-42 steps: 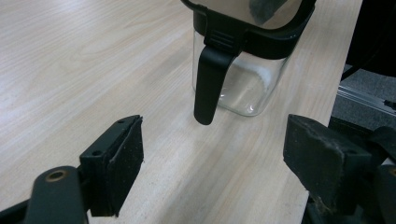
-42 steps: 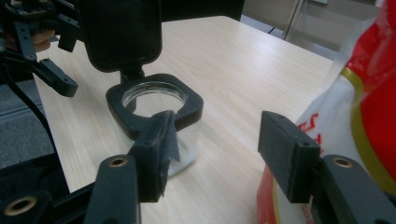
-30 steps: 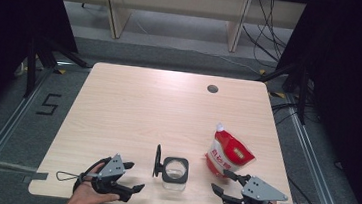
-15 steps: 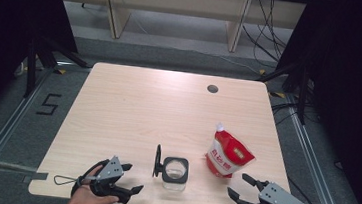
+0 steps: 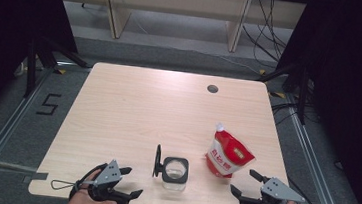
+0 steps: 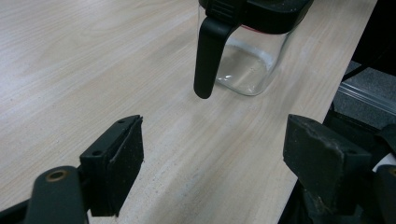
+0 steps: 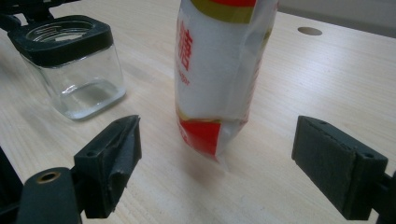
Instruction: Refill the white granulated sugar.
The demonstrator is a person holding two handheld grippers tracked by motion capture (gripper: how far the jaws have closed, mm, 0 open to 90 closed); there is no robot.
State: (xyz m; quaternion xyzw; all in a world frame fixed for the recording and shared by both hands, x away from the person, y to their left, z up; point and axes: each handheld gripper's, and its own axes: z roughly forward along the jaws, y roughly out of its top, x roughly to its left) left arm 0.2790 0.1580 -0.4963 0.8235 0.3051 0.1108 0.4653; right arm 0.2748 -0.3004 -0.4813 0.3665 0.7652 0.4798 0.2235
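A clear square glass jar (image 5: 174,172) with a black rim stands near the table's front edge, its black lid (image 5: 156,161) flipped open to its left. In the left gripper view the jar (image 6: 252,56) and its hanging lid (image 6: 208,56) sit just ahead of the jaws. A red and white pouch (image 5: 228,153) stands upright to the jar's right, also close ahead as the pouch (image 7: 219,74) beside the jar (image 7: 77,65). My left gripper (image 5: 128,183) is open at the front left. My right gripper (image 5: 246,182) is open, just short of the pouch.
The light wooden table (image 5: 143,108) has a round cable hole (image 5: 213,89) near its far right edge. Dark floor with metal rails surrounds it, and wooden shelving stands beyond the far edge.
My right gripper has drawn back to the right along the front edge and opened wider. My left gripper has stayed roughly where it was.
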